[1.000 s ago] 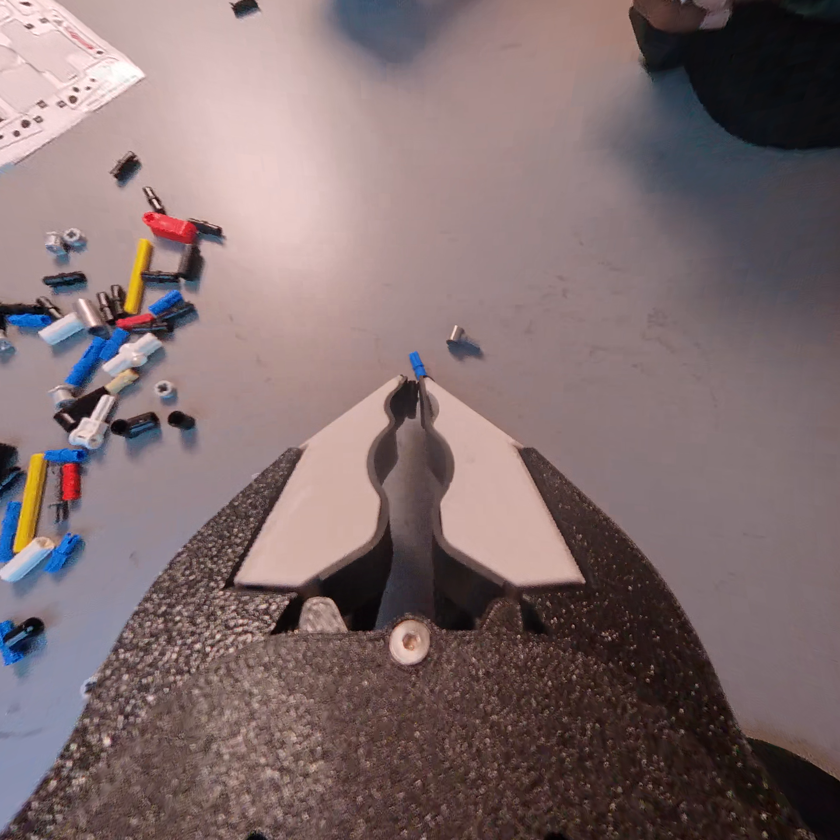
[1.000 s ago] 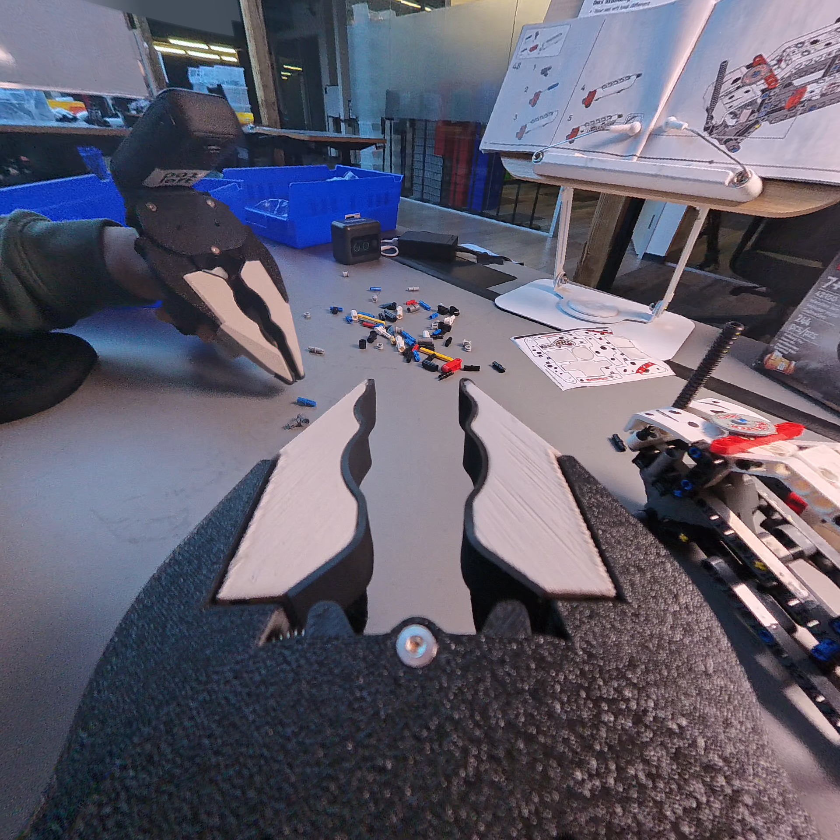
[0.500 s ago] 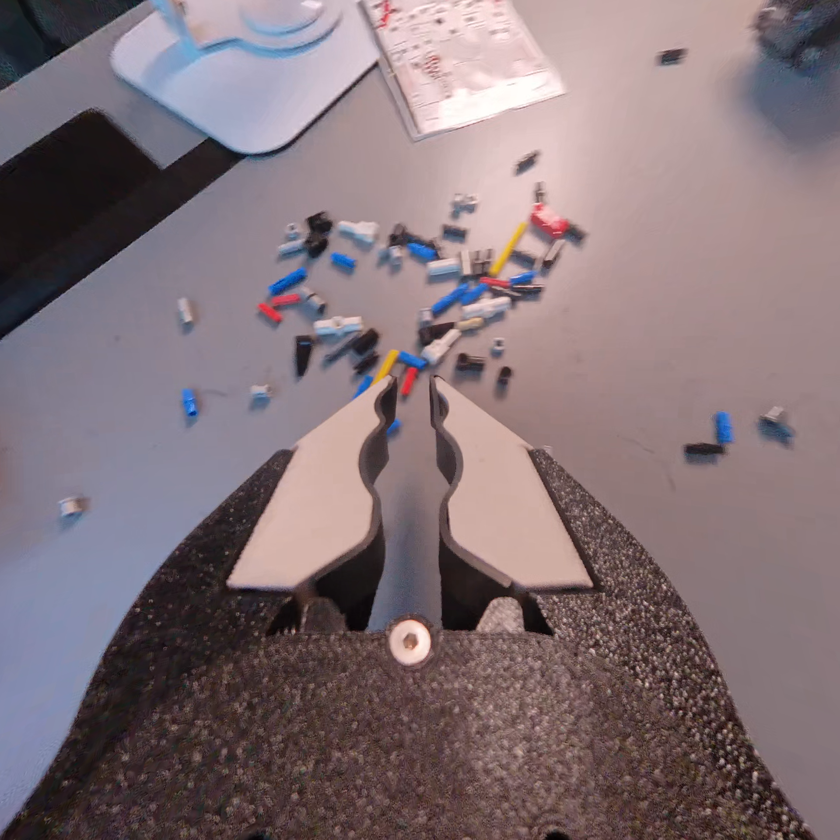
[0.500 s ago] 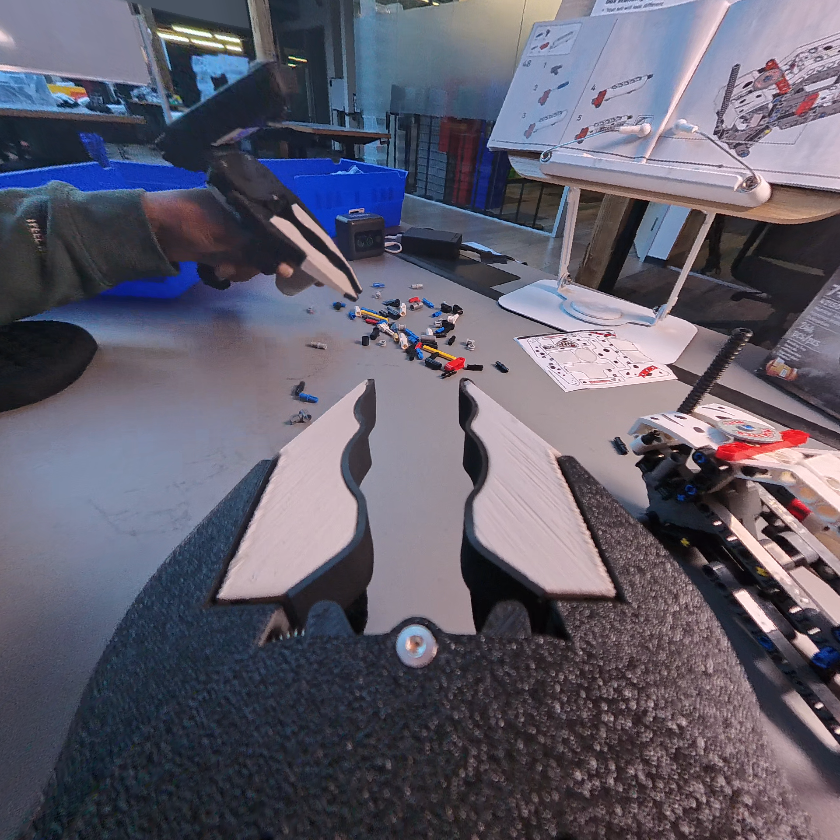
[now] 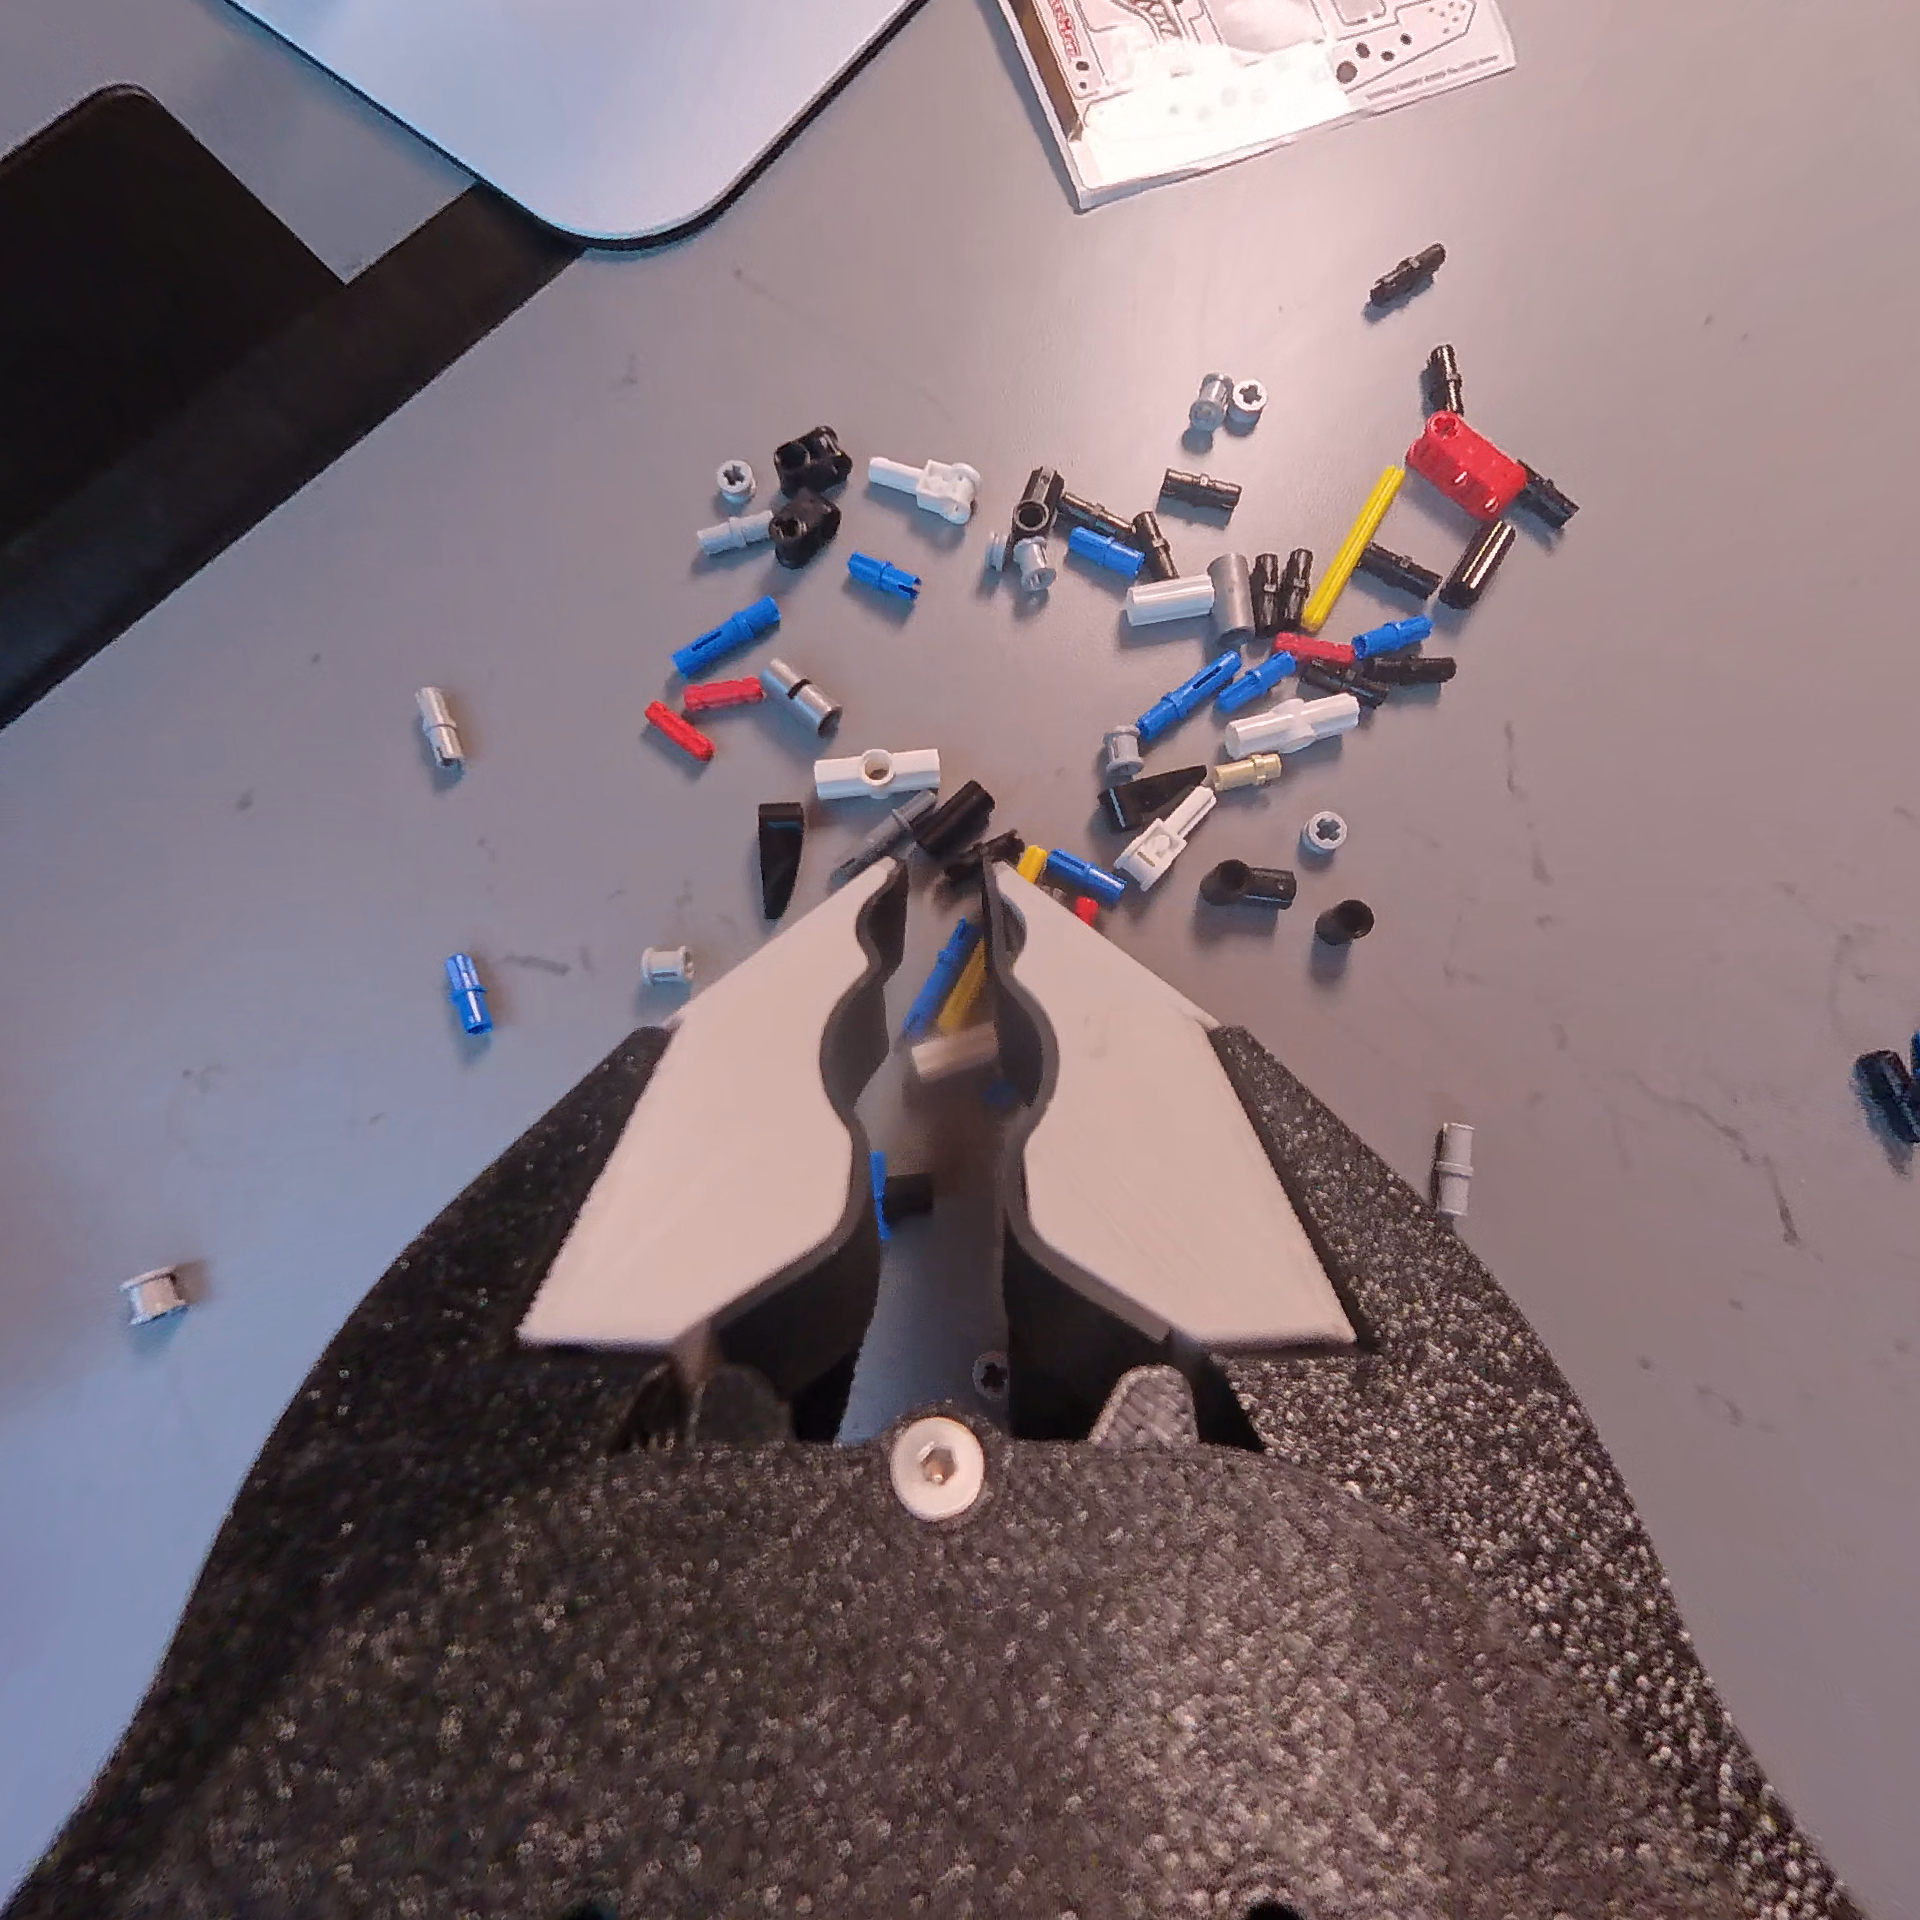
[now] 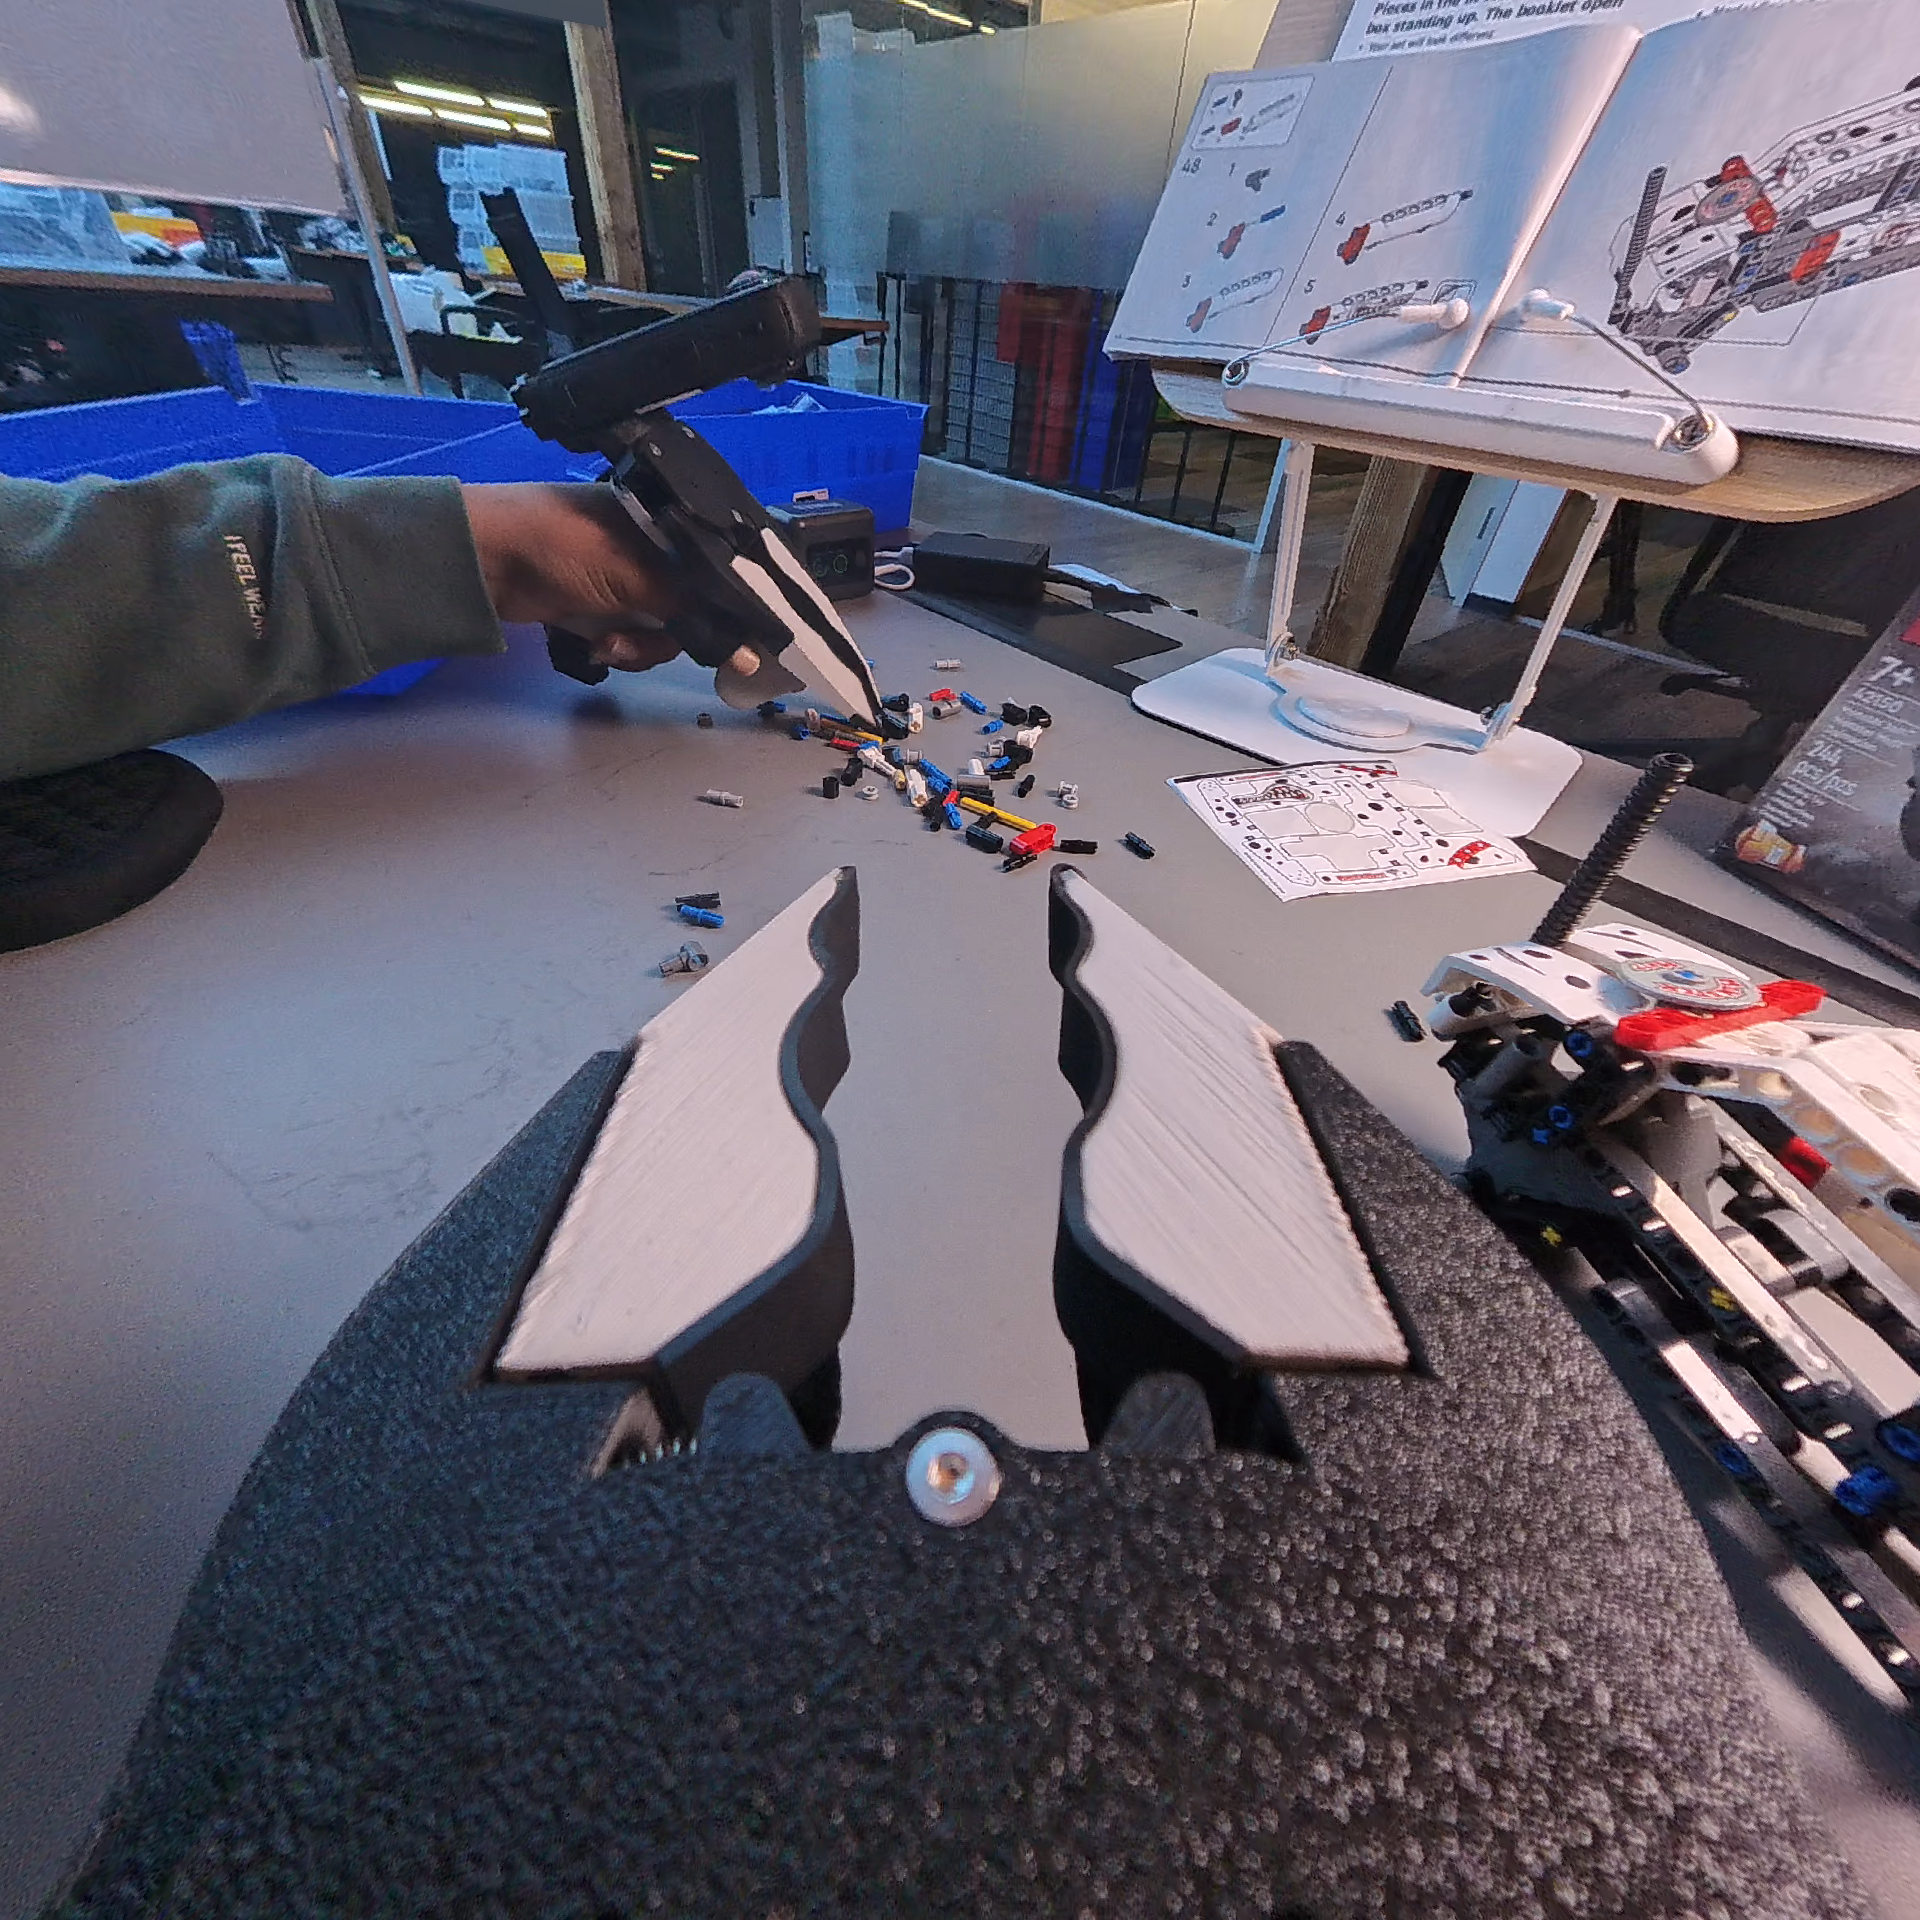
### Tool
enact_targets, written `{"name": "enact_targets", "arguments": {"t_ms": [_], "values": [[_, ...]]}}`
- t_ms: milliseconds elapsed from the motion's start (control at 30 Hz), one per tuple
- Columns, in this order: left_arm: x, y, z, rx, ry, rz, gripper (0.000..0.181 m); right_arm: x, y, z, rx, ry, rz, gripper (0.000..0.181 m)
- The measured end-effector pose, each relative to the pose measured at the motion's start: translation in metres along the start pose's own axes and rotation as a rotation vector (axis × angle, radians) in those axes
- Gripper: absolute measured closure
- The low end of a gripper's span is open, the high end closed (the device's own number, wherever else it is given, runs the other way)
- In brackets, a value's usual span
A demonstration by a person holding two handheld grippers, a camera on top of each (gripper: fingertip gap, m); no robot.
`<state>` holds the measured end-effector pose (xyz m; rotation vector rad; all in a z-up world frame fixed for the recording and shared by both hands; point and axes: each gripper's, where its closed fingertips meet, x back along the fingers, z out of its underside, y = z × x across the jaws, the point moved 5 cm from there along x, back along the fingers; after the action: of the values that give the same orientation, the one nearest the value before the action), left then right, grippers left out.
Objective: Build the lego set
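Observation:
A pile of small loose lego pieces point(image 5: 1195, 644) in black, blue, white, grey, red and yellow lies on the grey table point(image 5: 312, 935); it also shows in the right wrist view point(image 6: 935, 769). My left gripper point(image 5: 943, 883) is narrowly open with its tips down at the near edge of the pile, beside black pieces point(image 5: 961, 821); a blue and a yellow rod point(image 5: 951, 977) show in the gap. In the right wrist view it point(image 6: 873, 717) points into the pile. My right gripper point(image 6: 954, 894) is open and empty above bare table. The partly built white, black and red model point(image 6: 1662, 1091) stands to its right.
A sticker sheet point(image 6: 1340, 821) lies past the pile, behind it a white stand point(image 6: 1351, 717) with the open instruction booklet point(image 6: 1558, 208). A box point(image 6: 1849, 790) is at the far right. Blue bins point(image 6: 312, 436) and a black round pad point(image 6: 83, 842) are at the left. Stray pins point(image 6: 701, 912) lie near my right gripper. My right fingertips sit around 30 cm from my left ones.
My left gripper let go of a blue pin, opened, swung over to the pile and came down onto it. My right gripper has stayed put and open.

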<state>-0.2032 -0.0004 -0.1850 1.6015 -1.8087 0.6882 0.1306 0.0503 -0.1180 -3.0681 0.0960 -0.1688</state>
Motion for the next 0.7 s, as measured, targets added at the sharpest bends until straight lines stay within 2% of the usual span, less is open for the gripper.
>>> {"name": "enact_targets", "arguments": {"t_ms": [367,467,567,633,700], "values": [[-0.003,-0.001,0.002,-0.019,0.007,0.026,0.178,-0.001,0.001,0.000,0.004,0.005,-0.004,0.145],[0.008,-0.004,-0.006,-0.030,-0.049,0.012,0.178,0.000,0.000,0.000,0.003,0.003,-0.001,0.145],[0.037,-0.040,-0.019,-0.056,-0.133,0.188,0.178,0.001,-0.001,0.000,0.003,0.000,0.004,0.145],[0.044,-0.077,-0.009,-0.113,-0.101,0.287,0.178,0.001,-0.002,0.000,0.000,0.001,0.009,0.145],[0.039,-0.107,0.012,-0.200,-0.035,0.274,0.178,0.001,-0.003,0.001,-0.006,0.001,0.013,0.145]]}}
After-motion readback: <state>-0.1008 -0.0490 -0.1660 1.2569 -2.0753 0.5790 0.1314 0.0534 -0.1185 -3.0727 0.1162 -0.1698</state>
